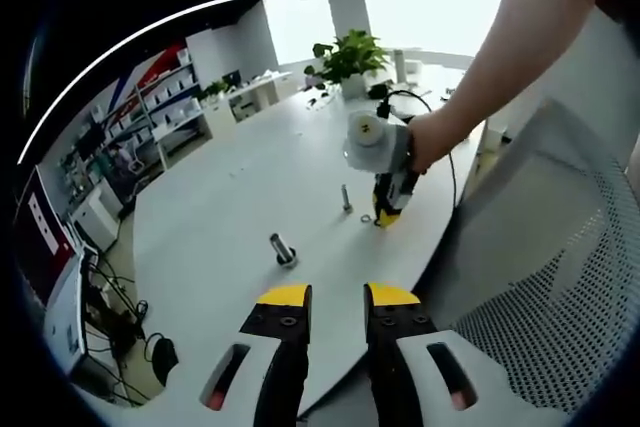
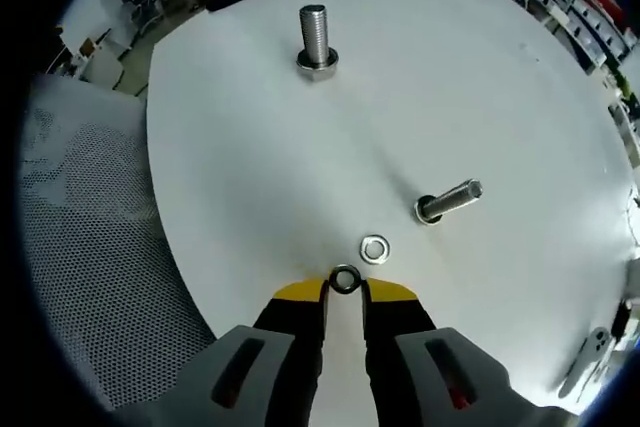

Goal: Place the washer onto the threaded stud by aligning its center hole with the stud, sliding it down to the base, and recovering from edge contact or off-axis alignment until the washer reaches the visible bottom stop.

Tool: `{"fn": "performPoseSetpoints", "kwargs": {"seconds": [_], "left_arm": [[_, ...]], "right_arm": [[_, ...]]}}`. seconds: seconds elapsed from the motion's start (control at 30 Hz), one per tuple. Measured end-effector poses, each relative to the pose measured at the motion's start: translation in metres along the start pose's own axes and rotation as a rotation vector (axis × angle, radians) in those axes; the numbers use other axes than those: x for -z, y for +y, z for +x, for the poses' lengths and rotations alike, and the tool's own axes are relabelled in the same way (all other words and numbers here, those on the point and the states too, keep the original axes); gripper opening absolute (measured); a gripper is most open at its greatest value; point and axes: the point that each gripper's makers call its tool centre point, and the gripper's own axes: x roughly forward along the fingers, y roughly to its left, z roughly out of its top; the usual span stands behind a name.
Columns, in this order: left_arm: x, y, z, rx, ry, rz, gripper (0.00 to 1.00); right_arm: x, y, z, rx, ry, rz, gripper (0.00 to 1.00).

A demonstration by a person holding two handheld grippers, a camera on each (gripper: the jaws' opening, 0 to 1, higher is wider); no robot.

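**Right gripper at the washers, left gripper idle over the table edge**

Surface: round white table [image 1: 250, 197], matte. A grey mesh chair back [image 1: 540, 277] sits off its edge.

Room, left to right in the left gripper view: shelving with white bins [image 1: 150, 107], a white counter along the back wall, a potted green plant [image 1: 348, 57] on the far side of the table, bright windows behind it. Curved ceiling light strip [image 1: 130, 42] overhead. Cables and dark gear on the floor at lower left.

Left gripper [image 1: 337, 297]: jaws apart with nothing between them, yellow tips over the near table edge. In the same view a person's hand [image 1: 430, 137] holds the right gripper [image 1: 385, 215] tips-down on the table, just right of the thin threaded stud [image 1: 346, 197]. A thicker bolt [image 1: 282, 247] stands nearer, to the left.

Right gripper view: thick bolt upright at the top, head down, threads up. Thin stud [image 2: 448, 201] at right, appearing tilted in the fisheye. Two washers just ahead of the jaws: a dark-looking washer [image 2: 344, 279] sits right between the yellow tips; I can't tell whether the jaws are pinching it or merely flanking it. A bright washer [image 2: 375, 248] lies flat on the table just beyond, apart from the stud. Neither washer is on the stud.

No legible text or brand in either view.
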Motion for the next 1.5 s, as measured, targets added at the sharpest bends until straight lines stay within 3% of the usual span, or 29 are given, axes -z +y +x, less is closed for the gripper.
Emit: {"fn": "performPoseSetpoints", "kwargs": {"seconds": [0.23,0.37,0.5,0.67,0.8,1.13,1.3,1.5], "left_arm": [[0.001,0.001,-0.001,-0.007,0.001,-0.002,0.19],[0.001,0.001,0.0,-0.005,0.004,0.001,0.19],[0.001,0.002,-0.001,-0.009,0.001,-0.003,0.19],[0.0,0.001,0.0,-0.006,0.0,0.001,0.18],[0.0,0.001,-0.001,-0.005,-0.003,0.003,0.18],[-0.002,0.001,-0.001,-0.004,-0.009,0.005,0.18],[-0.003,0.002,-0.002,-0.01,-0.017,0.003,0.18],[-0.003,0.002,-0.001,-0.007,-0.014,0.003,0.18]], "right_arm": [[-0.003,-0.001,0.001,-0.019,0.054,-0.011,0.15],[-0.003,-0.005,0.002,-0.003,0.089,-0.054,0.08],[-0.003,0.001,0.002,-0.032,0.127,-0.042,0.13],[-0.002,0.004,0.001,-0.011,0.1,-0.049,0.17],[-0.011,0.002,0.002,0.002,0.017,-0.01,0.17],[-0.025,0.0,0.005,0.006,-0.027,0.039,0.22],[-0.028,0.001,0.007,0.008,-0.006,0.019,0.23],[-0.027,0.003,0.008,-0.005,0.074,-0.055,0.22]]}}
